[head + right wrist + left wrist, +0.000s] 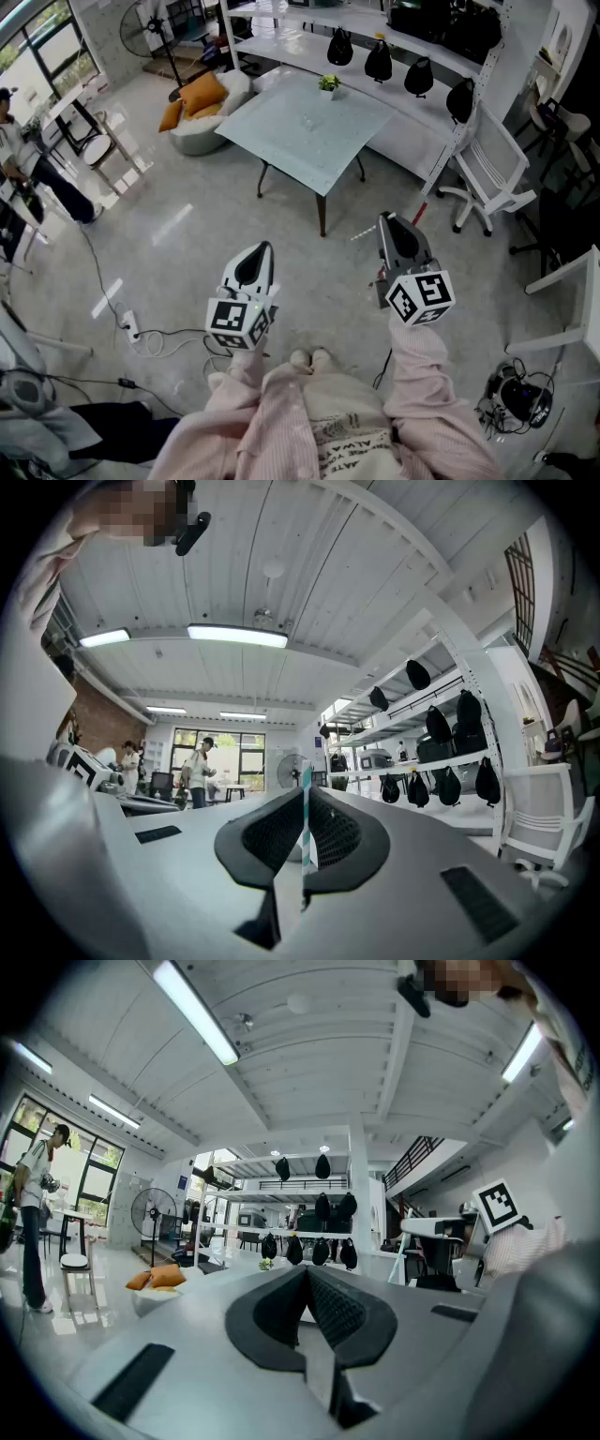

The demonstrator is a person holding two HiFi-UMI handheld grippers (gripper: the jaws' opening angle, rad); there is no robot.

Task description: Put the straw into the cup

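My right gripper (pixel 386 221) is shut on a thin teal-and-white striped straw (pixel 305 819), which stands upright between its closed jaws in the right gripper view. From the head view, the straw (pixel 362 233) pokes out to the left of the jaw tips as a pale stick. My left gripper (pixel 262 251) is shut with nothing in it, its jaws meeting at the tip (pixel 306 1275). Both grippers are held at waist height over the floor, well short of the glass table (pixel 281 141). A faint clear cup (pixel 307 121) seems to stand near the table's middle.
A small potted plant (pixel 328 84) sits at the table's far edge. White folding chair (pixel 492 173) at the right, cushioned seat with orange pillows (pixel 199 103) at the left. Cables and a power strip (pixel 131 326) lie on the floor. A person (pixel 28 169) stands far left.
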